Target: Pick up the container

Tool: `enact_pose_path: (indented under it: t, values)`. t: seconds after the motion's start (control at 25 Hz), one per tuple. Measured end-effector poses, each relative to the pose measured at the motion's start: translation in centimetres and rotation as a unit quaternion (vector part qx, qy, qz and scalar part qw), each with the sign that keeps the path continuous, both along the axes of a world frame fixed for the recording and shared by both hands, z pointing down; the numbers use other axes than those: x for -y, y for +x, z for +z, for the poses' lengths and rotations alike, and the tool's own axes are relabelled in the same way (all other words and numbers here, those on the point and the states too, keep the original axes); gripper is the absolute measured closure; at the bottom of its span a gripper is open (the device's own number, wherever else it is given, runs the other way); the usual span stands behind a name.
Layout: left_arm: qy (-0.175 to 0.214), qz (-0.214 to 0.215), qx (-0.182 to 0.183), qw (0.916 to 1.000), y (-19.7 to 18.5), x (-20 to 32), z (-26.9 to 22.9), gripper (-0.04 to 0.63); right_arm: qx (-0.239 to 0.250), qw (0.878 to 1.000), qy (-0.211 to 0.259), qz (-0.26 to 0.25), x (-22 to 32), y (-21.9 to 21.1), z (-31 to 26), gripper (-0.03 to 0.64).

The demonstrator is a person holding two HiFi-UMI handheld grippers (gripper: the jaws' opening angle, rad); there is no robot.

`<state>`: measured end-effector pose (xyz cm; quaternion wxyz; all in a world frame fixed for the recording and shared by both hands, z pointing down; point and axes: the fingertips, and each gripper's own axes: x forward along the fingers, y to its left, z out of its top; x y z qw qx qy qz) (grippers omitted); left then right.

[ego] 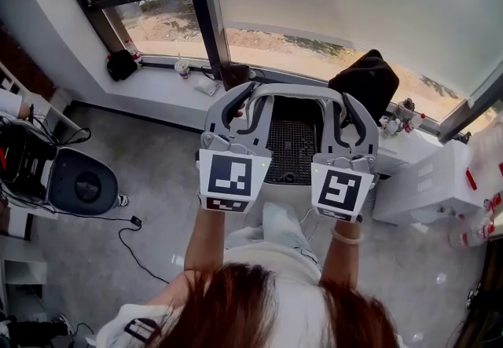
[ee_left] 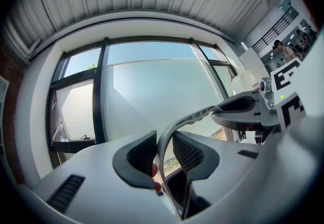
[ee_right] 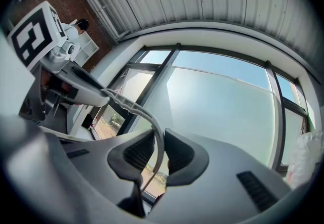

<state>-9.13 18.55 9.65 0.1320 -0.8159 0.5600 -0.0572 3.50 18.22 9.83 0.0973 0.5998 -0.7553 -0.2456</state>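
The container (ego: 292, 152) is a dark mesh basket with a pale grey rim (ego: 292, 90), held up in the air in front of the window. My left gripper (ego: 234, 112) is shut on the rim's left side and my right gripper (ego: 355, 123) on its right side. In the left gripper view the grey rim (ee_left: 163, 143) runs between the two ribbed pads of the left gripper (ee_left: 163, 156), with the right gripper (ee_left: 249, 110) at the far end. The right gripper view shows the rim (ee_right: 158, 139) pinched in the right gripper (ee_right: 158, 155).
A large window with dark frames (ego: 206, 16) and a white sill (ego: 169, 87) stand ahead. A black bag (ego: 368, 79) lies on the sill at right. On the floor are a round dark stool (ego: 82, 185), a cable (ego: 130, 243) and a white cabinet (ego: 428, 181).
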Motion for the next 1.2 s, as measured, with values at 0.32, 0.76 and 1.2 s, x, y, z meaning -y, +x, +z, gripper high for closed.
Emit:
enact_pose_path:
  t: [0.32, 0.76, 1.2]
  values:
    - [-0.002, 0.002, 0.001, 1.0000, 0.03, -0.05, 0.35, 0.486, 0.002, 1.000, -0.001, 0.005, -0.10, 0.04, 0.37, 0.543]
    - [0.001, 0.010, 0.001, 1.0000, 0.38, 0.35, 0.22, 0.486, -0.002, 1.000, 0.000, 0.009, -0.01, 0.37, 0.40, 0.543]
    - [0.001, 0.020, -0.010, 0.9998, 0.24, 0.60, 0.06, 0.486, -0.012, 1.000, 0.000, 0.018, -0.10, 0.22, 0.00, 0.543]
